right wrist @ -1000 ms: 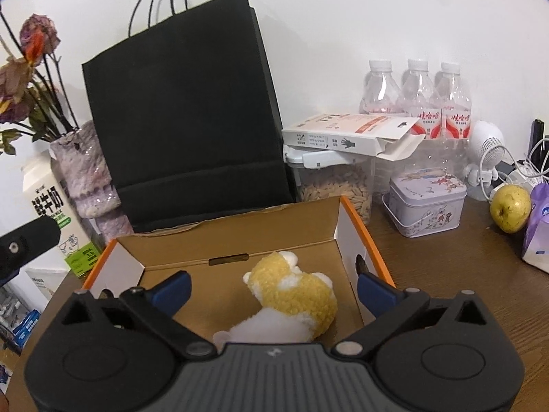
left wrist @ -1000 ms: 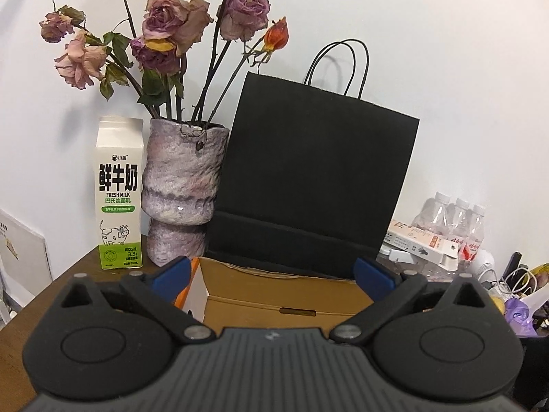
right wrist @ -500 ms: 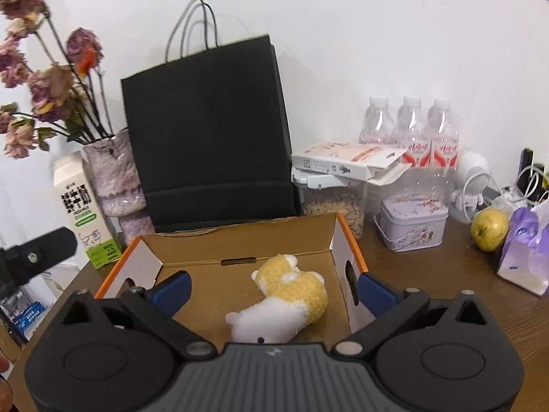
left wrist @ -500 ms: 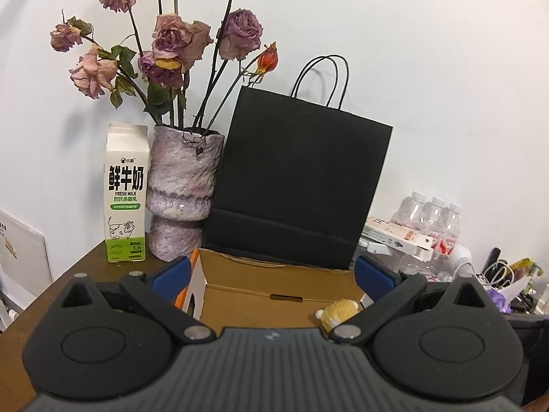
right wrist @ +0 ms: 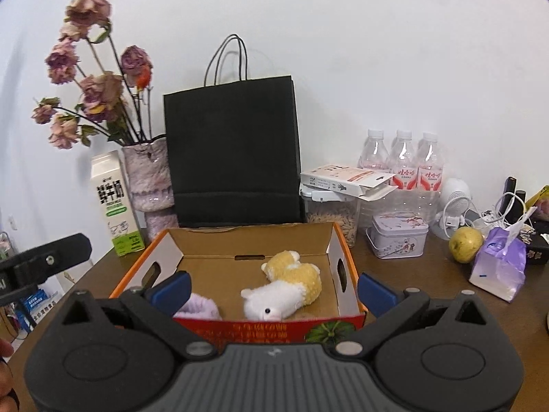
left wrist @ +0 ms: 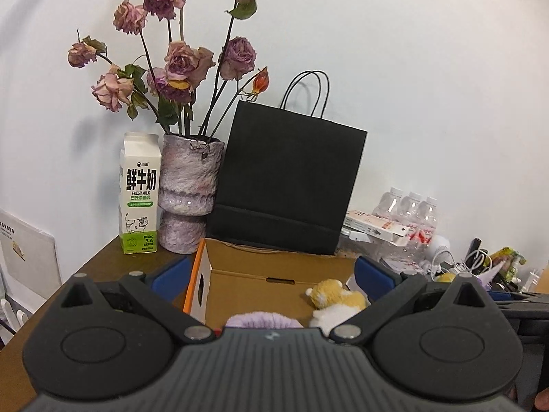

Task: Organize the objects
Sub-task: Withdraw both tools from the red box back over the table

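Wooden table [right wrist: 422, 274] against a white wall. The cardboard box [right wrist: 252, 240] holds a yellow-white plush toy [right wrist: 288, 285] and a purple plush item [right wrist: 200, 309]. Left gripper [left wrist: 271, 276] and right gripper [right wrist: 272, 290]: both spread wide, empty, above the box.

The brown wooden bench [right wrist: 429, 274] carries a cardboard box [right wrist: 254, 237], black paper bag [right wrist: 233, 151], milk carton [right wrist: 115, 206], vase [right wrist: 151, 182], tin [right wrist: 399, 235] and pear [right wrist: 466, 249].

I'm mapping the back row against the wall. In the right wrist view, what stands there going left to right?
milk carton → vase of dried roses → black paper bag → clear container of grain → decorated tin → small white fan → yellow-green fruit
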